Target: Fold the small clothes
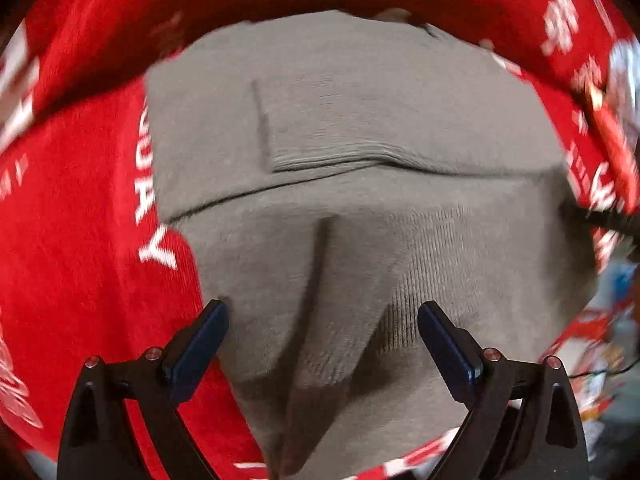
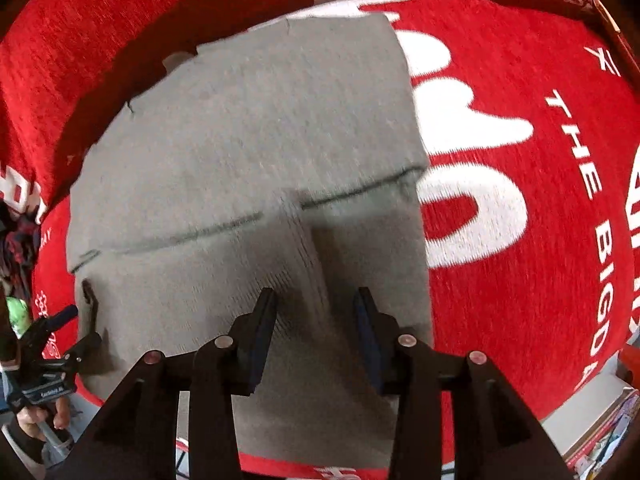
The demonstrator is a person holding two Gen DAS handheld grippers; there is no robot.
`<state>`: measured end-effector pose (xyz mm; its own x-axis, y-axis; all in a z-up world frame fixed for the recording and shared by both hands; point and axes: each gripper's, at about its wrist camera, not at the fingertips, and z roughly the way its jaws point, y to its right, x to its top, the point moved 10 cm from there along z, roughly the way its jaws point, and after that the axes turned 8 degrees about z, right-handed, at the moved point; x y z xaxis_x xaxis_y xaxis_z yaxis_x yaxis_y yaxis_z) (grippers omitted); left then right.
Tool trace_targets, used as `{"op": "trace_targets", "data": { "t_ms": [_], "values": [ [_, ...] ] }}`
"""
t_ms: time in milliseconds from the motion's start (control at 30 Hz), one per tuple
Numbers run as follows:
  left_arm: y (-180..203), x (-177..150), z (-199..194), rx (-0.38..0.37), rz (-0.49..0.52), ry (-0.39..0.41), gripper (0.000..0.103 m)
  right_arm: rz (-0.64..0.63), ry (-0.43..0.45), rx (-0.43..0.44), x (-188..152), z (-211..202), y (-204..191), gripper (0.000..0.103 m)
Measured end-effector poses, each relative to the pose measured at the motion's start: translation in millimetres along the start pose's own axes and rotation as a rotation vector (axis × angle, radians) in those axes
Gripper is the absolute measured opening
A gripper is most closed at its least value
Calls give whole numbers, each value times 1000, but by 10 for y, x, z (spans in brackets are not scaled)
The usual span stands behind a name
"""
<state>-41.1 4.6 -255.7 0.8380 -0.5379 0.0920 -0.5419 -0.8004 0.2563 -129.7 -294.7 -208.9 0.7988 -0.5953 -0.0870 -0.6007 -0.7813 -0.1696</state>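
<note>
Our grey sweater (image 1: 340, 128) lies on the red cloth (image 1: 80, 200).
Our left tongs (image 1: 323, 320) and right tongs (image 2: 316, 308) gape (nothing held).

— Item one? 
— A red woven cloth with white lettering (image 2: 520, 280) covered the surface; words "THE BIG" read along its right side.
— Item two? 
— Blurred, colourful clutter (image 1: 596, 364) lay past the cloth's edge, too indistinct to identify.

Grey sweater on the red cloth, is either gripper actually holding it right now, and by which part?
Nothing is held. The left gripper and right gripper both hang over the grey sweater with jaws open, no fabric pinched.
</note>
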Motion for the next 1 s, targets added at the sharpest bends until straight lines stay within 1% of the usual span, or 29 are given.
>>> {"op": "trace_targets", "data": {
  "t_ms": [67, 100, 133, 167, 200, 233, 267, 300, 333, 367, 400, 433, 467, 500, 567, 600, 667, 700, 767, 833, 900, 933, 1000],
  "values": [
    [-53, -5, -6, -22, -41, -2, 81, -8, -7, -11, 2, 32, -15, 43],
    [-68, -3, -8, -22, -55, -6, 81, -18, -5, -15, -1, 33, -29, 43],
    [-56, 6, -19, -25, -59, 1, 78, -28, -2, -21, -4, 26, -35, 43],
    [-23, 20, -31, -27, -57, 7, 71, -42, 1, -32, -12, 22, -41, 43],
    [40, 32, -34, -24, -45, 5, 67, -64, 1, -44, -26, 20, -52, 43],
    [83, 35, -36, -12, -32, 4, 65, -80, -1, -51, -33, 25, -61, 43],
    [135, 41, -32, 10, -13, 1, 56, -102, -5, -59, -40, 36, -71, 43],
    [179, 39, -11, 36, 5, -11, 35, -119, -8, -63, -34, 52, -77, 43],
    [228, 17, 31, 47, 14, -44, 23, -130, -13, -66, -30, 69, -81, 43],
    [262, -9, 70, 48, 12, -69, 18, -136, -20, -67, -27, 83, -81, 40],
    [285, -6, 57, 48, 5, -64, 14, -141, -28, -64, -21, 92, -87, 25],
    [302, -4, 31, 35, -3, -63, 10, -148, -37, -54, -17, 82, -106, 6],
    [306, -9, -28, 14, -24, -52, 10, -158, -37, -53, -9, 40, -123, 6],
    [313, -1, -149, -20, -61, -18, 10, -175, -31, -44, -1, -15, -154, 6],
    [329, 26, -364, -60, -102, 42, 10, -229, -19, -21, -8, -164, -224, 6],
    [357, 50, -532, -81, -118, 88, 10, -264, -5, -11, -15, -285, -253, 6],
    [398, 117, -764, -87, -126, 140, 10, -293, 25, 10, 0, -478, -280, 6],
    [380, 165, -851, -91, -127, 155, 10, -301, 54, 25, 42, -625, -295, 6],
    [414, 364, -1083, -126, -119, 207, 10, -300, 106, 56, 151, -867, -305, 6],
    [435, 596, -1287, -133, -86, 253, 10, -298, 157, 80, 301, -1058, -376, 6],
    [418, 923, -1420, -105, -40, 297, 10, -308, 207, 96, 518, -1214, -464, 6],
    [377, 1068, -1420, -93, -28, 311, 10, -316, 226, 97, 626, -1280, -461, 6],
    [299, 1389, -1387, -64, -26, 337, 10, -328, 258, 93, 917, -1278, -548, 6]
  ]
}}
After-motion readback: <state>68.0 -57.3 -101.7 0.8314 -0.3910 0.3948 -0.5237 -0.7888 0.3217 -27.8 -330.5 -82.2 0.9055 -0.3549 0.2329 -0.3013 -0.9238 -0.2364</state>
